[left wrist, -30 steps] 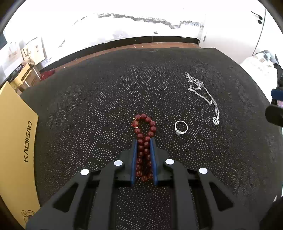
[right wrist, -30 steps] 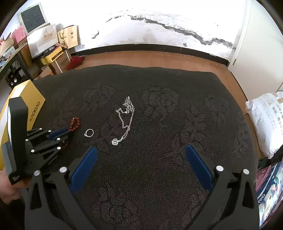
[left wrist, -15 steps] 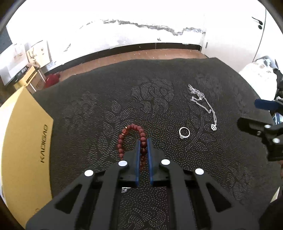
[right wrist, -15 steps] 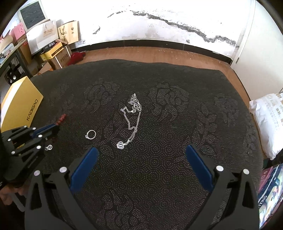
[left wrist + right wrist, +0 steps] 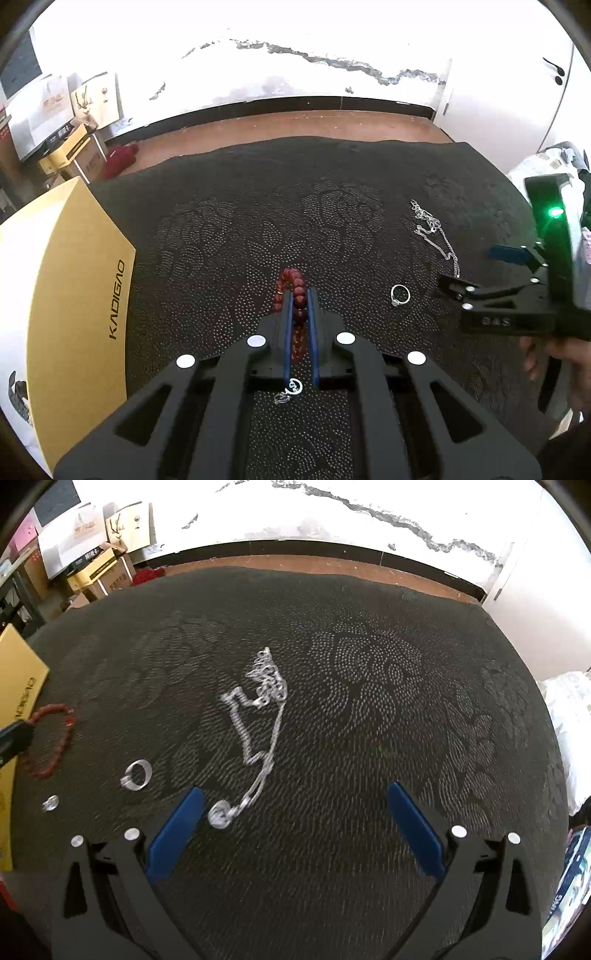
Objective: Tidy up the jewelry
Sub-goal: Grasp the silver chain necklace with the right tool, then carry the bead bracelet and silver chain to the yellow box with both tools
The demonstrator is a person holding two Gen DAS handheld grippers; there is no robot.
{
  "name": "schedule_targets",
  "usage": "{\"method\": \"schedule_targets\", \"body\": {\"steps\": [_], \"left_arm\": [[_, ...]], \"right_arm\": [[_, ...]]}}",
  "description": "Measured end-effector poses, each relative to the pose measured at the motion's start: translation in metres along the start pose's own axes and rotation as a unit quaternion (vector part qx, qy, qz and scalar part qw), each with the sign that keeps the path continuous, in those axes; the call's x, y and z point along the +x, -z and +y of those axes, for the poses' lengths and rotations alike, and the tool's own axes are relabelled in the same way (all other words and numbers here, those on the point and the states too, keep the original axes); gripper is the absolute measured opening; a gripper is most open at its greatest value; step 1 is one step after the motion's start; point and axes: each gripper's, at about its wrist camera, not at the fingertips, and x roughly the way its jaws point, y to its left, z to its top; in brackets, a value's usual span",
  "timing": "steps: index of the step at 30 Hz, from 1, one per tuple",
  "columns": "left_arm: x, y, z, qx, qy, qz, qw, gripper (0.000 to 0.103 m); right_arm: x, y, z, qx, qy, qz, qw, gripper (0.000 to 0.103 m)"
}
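— Two tongs. What do they hold?
— Left tongs (image 5: 298, 295) pinch the red bead bracelet (image 5: 293, 291) just above the counter (image 5: 258, 206). Right tongs (image 5: 295, 827) gape wide, empty, near the silver chain (image 5: 264, 716).
— Next?
— Probably carry it gently to the yellow box (image 5: 70, 288).

Cracked white wall (image 5: 295, 74) (sunlit) above brown wooden floor (image 5: 295, 125).

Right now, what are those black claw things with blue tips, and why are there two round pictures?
They are hand-held grabbers, one in each of a person's hands, each with a camera looking along its fingers. One picture comes from each. The left gripper is shut on a red bead bracelet. The right gripper is open above a silver necklace. On the dark patterned cloth also lie a silver ring and a small silver charm. A yellow box sits at the left.
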Motion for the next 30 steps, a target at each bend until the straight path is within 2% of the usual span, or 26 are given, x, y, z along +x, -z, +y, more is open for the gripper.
{"method": "schedule_targets", "body": {"steps": [6, 11, 13, 14, 16, 17, 18, 19, 20, 21, 23, 30], "left_arm": [[0.000, 0.000, 0.003, 0.000, 0.004, 0.003, 1.0000, 0.007], [0.001, -0.001, 0.004, 0.001, 0.001, 0.005, 1.0000, 0.007], [0.002, -0.001, 0.004, 0.001, -0.001, 0.006, 1.0000, 0.008], [0.003, -0.002, 0.004, -0.001, -0.001, 0.007, 1.0000, 0.007], [0.005, -0.002, 0.002, -0.001, 0.000, 0.008, 1.0000, 0.007], [0.005, -0.002, 0.001, 0.000, 0.000, 0.009, 1.0000, 0.008], [0.006, -0.002, 0.000, 0.000, 0.001, 0.009, 1.0000, 0.008], [0.006, -0.002, -0.001, 0.000, 0.003, 0.010, 0.9999, 0.008], [0.006, -0.002, -0.002, 0.001, 0.003, 0.010, 0.9999, 0.008], [0.005, -0.001, -0.003, 0.002, 0.003, 0.009, 0.9999, 0.008], [0.006, -0.001, -0.004, 0.004, 0.002, 0.010, 0.9999, 0.008], [0.003, -0.002, 0.000, -0.001, 0.001, 0.008, 1.0000, 0.008]], "right_arm": [[0.015, -0.024, 0.001, -0.034, -0.020, -0.029, 0.999, 0.097], [0.022, -0.039, -0.001, -0.052, -0.034, -0.030, 0.998, 0.096], [0.020, -0.042, -0.001, -0.056, -0.043, -0.037, 0.997, 0.088], [0.018, -0.042, 0.000, -0.059, -0.045, -0.039, 0.997, 0.079], [0.015, -0.046, 0.002, -0.059, -0.045, -0.039, 0.997, 0.057], [0.014, -0.048, 0.001, -0.056, -0.046, -0.037, 0.997, 0.038], [0.013, -0.046, 0.003, -0.056, -0.044, -0.035, 0.997, 0.035], [0.011, -0.045, 0.007, -0.062, -0.048, -0.035, 0.996, 0.026], [0.010, -0.044, 0.011, -0.070, -0.041, -0.036, 0.996, 0.013], [0.010, -0.043, 0.016, -0.078, -0.036, -0.036, 0.996, 0.009], [0.009, -0.042, 0.024, -0.087, -0.023, -0.034, 0.995, 0.009], [-0.013, -0.038, 0.027, -0.061, -0.043, -0.034, 0.997, 0.008]]}}
